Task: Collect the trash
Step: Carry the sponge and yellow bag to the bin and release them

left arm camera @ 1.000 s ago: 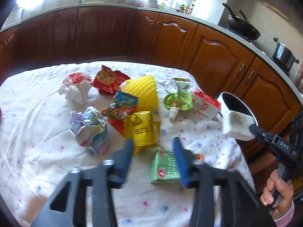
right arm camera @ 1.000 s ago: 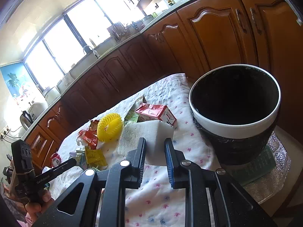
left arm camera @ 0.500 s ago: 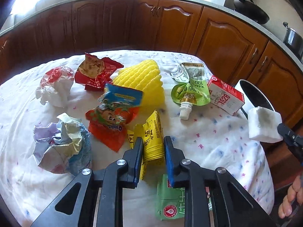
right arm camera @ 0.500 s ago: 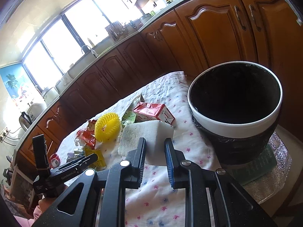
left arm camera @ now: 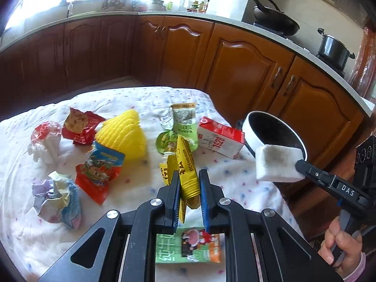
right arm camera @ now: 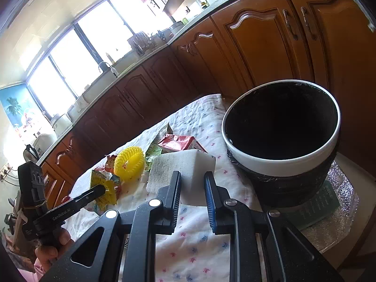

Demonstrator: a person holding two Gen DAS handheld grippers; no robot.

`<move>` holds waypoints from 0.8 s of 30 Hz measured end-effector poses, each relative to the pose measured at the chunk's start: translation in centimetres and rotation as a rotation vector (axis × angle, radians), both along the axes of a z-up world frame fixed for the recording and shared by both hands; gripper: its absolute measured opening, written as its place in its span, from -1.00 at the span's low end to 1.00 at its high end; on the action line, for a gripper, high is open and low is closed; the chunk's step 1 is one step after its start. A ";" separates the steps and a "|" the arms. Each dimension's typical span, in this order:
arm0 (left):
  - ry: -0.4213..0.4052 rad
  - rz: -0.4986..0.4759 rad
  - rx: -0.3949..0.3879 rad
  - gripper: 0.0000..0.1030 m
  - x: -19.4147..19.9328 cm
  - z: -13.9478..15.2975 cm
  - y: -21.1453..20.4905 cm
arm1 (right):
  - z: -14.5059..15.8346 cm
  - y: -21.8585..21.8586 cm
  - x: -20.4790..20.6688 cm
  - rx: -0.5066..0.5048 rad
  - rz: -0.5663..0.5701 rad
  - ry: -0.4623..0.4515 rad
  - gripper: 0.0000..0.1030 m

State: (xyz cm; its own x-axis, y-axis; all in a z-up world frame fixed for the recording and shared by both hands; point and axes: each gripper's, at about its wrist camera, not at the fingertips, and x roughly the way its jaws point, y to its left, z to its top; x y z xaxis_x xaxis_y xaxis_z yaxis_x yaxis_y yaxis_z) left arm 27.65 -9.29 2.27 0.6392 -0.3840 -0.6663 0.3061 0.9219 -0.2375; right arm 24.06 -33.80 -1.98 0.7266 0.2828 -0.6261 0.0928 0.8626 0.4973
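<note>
**Yellow wrapper pinched, sponge held beside bin**

Left claw (left arm camera: 188, 189) is closing on the yellow wrapper (left arm camera: 186, 164), lifted above the table (left arm camera: 131, 174). Right claw (right arm camera: 192, 188) grips a white sponge (right arm camera: 185, 164) beside the black bin (right arm camera: 282, 127). Pickup step; next, carry both over the rim and release.

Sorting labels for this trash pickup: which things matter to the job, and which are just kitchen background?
Job: yellow wrapper in the closing left claw, white sponge in the right claw, black bin, red carton.

Background: wok, pot.
</note>
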 end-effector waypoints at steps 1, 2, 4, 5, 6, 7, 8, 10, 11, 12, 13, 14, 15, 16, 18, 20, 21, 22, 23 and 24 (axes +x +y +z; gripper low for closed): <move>0.002 -0.016 -0.005 -0.74 0.0 0.1 -0.5 | 0.0 -0.3 -0.1 -0.001 -0.005 -0.001 -0.60; 0.003 -0.029 -0.008 -0.74 0.1 0.2 -1.0 | 0.1 -0.5 -0.2 -0.002 -0.010 -0.002 -0.60; -0.005 -0.059 -0.004 -0.74 0.4 0.4 -2.2 | 0.3 -1.1 -0.4 -0.006 -0.023 -0.005 -0.60; -0.006 -0.073 -0.003 -0.74 0.6 0.4 -2.8 | 0.4 -1.4 -0.5 -0.007 -0.028 -0.006 -0.60; -0.005 -0.090 -0.004 -0.74 0.7 0.4 -3.5 | 0.5 -1.7 -0.5 -0.009 -0.036 -0.006 -0.60; -0.003 -0.105 -0.004 -0.74 1.0 0.4 -4.1 | 0.6 -2.1 -0.6 -0.012 -0.044 -0.008 -0.61; 0.000 -0.119 -0.005 -0.74 1.3 0.4 -4.7 | 0.6 -2.6 -0.7 -0.014 -0.052 -0.009 -0.60; 0.005 -0.146 -0.004 -0.74 2.0 0.4 -5.8 | 0.8 -3.4 -0.7 -0.018 -0.073 -0.009 -0.60; 0.007 -0.156 -0.004 -0.74 2.3 0.4 -6.4 | 0.8 -3.9 -0.8 -0.020 -0.081 -0.010 -0.60; 0.010 -0.170 -0.005 -0.74 2.7 0.4 -7.0 | 0.9 -4.3 -0.7 -0.025 -0.090 -0.010 -0.60; 0.014 -0.180 -0.006 -0.74 3.2 0.3 -7.4 | 1.0 -4.8 -0.7 -0.029 -0.099 -0.011 -0.61; 0.016 -0.190 -0.007 -0.74 3.6 0.4 -7.9 | 1.0 -5.2 -0.7 -0.033 -0.108 -0.012 -0.60; 0.017 -0.199 -0.007 -0.74 4.0 0.4 -8.5 | 1.0 -5.6 -0.6 -0.040 -0.115 -0.012 -0.60; 0.018 -0.208 -0.006 -0.74 4.5 0.4 -9.1 | 1.1 -6.0 -0.5 -0.049 -0.124 -0.012 -0.60; 0.020 -0.226 -0.005 -0.74 5.2 0.5 -10.4 | 1.1 -7.0 -0.2 -0.061 -0.139 -0.010 -0.60; 0.024 -0.246 0.001 -0.74 6.2 0.4 -11.5 | 1.1 -8.0 0.2 -0.073 -0.156 -0.005 -0.60; 0.027 -0.255 0.005 -0.74 6.8 0.4 -12.1 | 1.1 -8.5 0.4 -0.080 -0.164 -0.002 -0.60; 0.032 -0.264 0.007 -0.74 7.3 0.3 -12.9 | 1.1 -9.0 0.6 -0.088 -0.171 0.001 -0.60; 0.039 -0.273 0.007 -0.74 7.9 0.2 -13.6 | 1.1 -9.3 0.7 -0.096 -0.177 0.004 -0.60; 0.046 -0.280 0.009 -0.74 8.4 0.2 -14.2 | 1.1 -9.8 1.0 -0.107 -0.185 0.009 -0.60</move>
